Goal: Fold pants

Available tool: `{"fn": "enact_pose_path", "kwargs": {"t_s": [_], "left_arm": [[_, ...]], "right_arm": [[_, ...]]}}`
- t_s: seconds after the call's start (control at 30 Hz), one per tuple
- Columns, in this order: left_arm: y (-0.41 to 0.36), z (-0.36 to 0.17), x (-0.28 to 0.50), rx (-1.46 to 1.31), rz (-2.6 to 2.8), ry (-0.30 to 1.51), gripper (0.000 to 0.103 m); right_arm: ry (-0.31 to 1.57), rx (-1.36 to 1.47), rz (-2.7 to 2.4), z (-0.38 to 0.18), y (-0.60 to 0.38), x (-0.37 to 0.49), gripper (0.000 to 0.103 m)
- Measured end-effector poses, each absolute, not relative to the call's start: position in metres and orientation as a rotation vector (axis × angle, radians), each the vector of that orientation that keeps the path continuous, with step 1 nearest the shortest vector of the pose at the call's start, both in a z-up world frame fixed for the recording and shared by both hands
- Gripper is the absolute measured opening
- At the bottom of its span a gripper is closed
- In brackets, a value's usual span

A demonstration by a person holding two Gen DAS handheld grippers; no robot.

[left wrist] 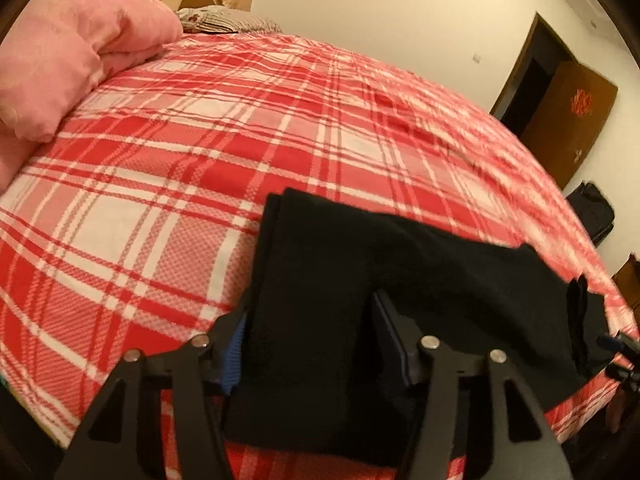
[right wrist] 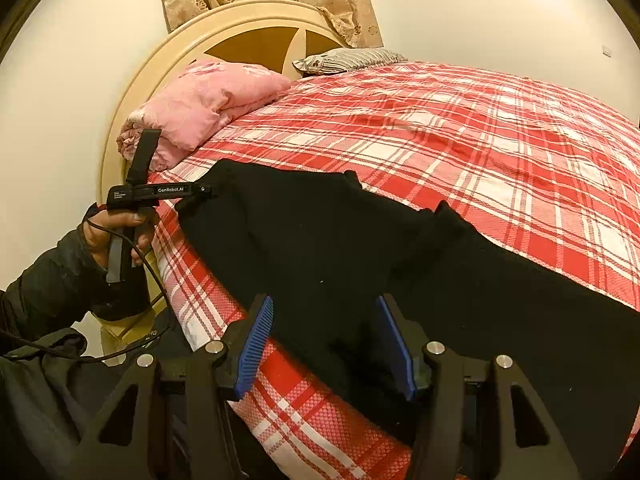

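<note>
Black pants (right wrist: 360,264) lie along the bed's (right wrist: 500,132) near edge, low in both frames, probably so both ends stay within reach. Left gripper (left wrist: 312,332) has cloth draped between its wide-spread fingers; whether it pinches is unclear. Right gripper (right wrist: 326,340) hovers wide over the cloth, holding nothing. Pink quilt (right wrist: 208,100) sits upper left, leaving room for folding.

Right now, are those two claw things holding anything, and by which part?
Nothing looks gripped. The left gripper and right gripper both stand open, each straddling the near edge of the black pants.
</note>
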State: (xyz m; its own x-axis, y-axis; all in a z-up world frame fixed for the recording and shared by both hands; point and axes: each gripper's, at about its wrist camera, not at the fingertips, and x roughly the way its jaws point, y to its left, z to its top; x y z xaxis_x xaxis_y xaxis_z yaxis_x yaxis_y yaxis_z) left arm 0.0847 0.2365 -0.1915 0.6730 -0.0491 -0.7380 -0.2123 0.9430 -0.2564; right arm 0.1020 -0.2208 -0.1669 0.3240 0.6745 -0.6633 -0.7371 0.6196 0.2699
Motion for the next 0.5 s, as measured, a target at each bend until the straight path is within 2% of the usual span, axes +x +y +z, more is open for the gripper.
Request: {"fn": "enact_pose_path", "kwargs": {"t_s": [0.07,0.13,0.17,0.5], "left_arm": [[0.232,-0.190,0.087,-0.297,0.089,0.843,0.058],[0.233,-0.188,0.087,-0.301,0.073,0.849,0.040],[0.236,-0.185,0.085,-0.337,0.026,0.852,0.020],[0.204,-0.124,0.069,-0.409,-0.118,0.760,0.020]], "right_arm": [[0.814,-0.086,0.927,-0.164,-0.223,0.100,0.056],[0.801,-0.080,0.927,-0.161,-0.226,0.099,0.056],[0.793,-0.072,0.926,-0.158,-0.229,0.098,0.056],[0.757,-0.014,0.838,-0.144,-0.259,0.113,0.056]]}}
